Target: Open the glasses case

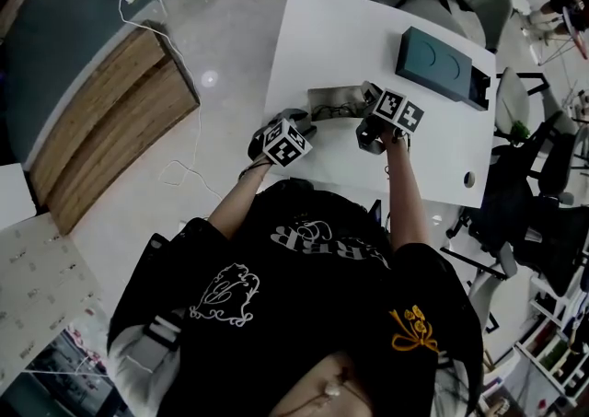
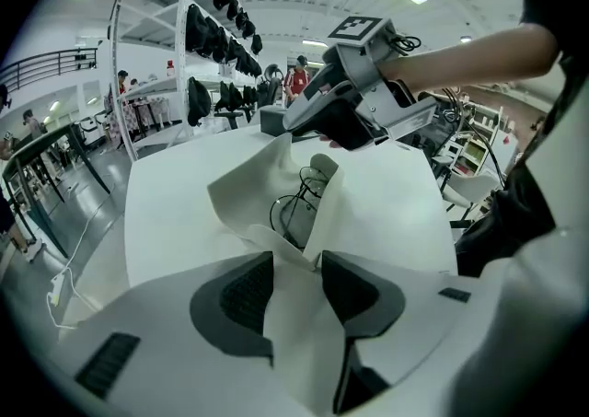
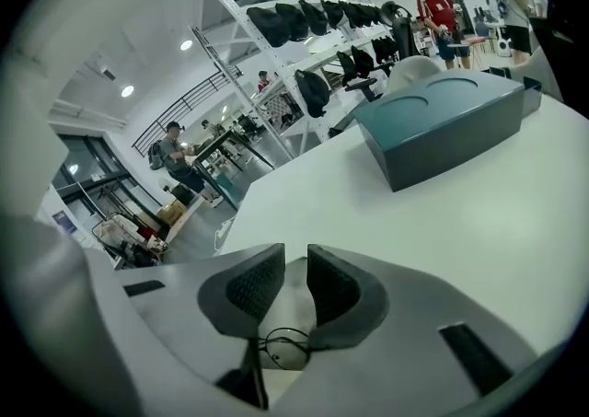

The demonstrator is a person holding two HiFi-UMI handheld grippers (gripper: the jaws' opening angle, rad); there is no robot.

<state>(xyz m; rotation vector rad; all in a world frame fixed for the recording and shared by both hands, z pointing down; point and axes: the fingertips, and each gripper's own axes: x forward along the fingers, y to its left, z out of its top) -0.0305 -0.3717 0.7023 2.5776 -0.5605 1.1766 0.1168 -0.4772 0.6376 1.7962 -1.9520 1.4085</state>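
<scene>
The pale glasses case (image 1: pixel 333 100) lies on the white table (image 1: pixel 340 28) between my two grippers, its flaps spread. In the left gripper view the case (image 2: pixel 262 185) gapes and thin black-framed glasses (image 2: pixel 299 208) lie inside it. My left gripper (image 2: pixel 296 282) is shut on the near flap, which fills the gap between its pads. My right gripper (image 2: pixel 308 125) is at the far flap's top edge. In the right gripper view its jaws (image 3: pixel 294 291) stand narrowly apart, with pale case material between the pads and the glasses (image 3: pixel 285 346) just below.
A dark teal box (image 1: pixel 437 65) sits at the table's back right, and shows ahead of the right gripper (image 3: pixel 442 125). Office chairs stand beyond the table's right edge. A wooden bench (image 1: pixel 110 121) is on the floor to the left. Racks of bags stand behind.
</scene>
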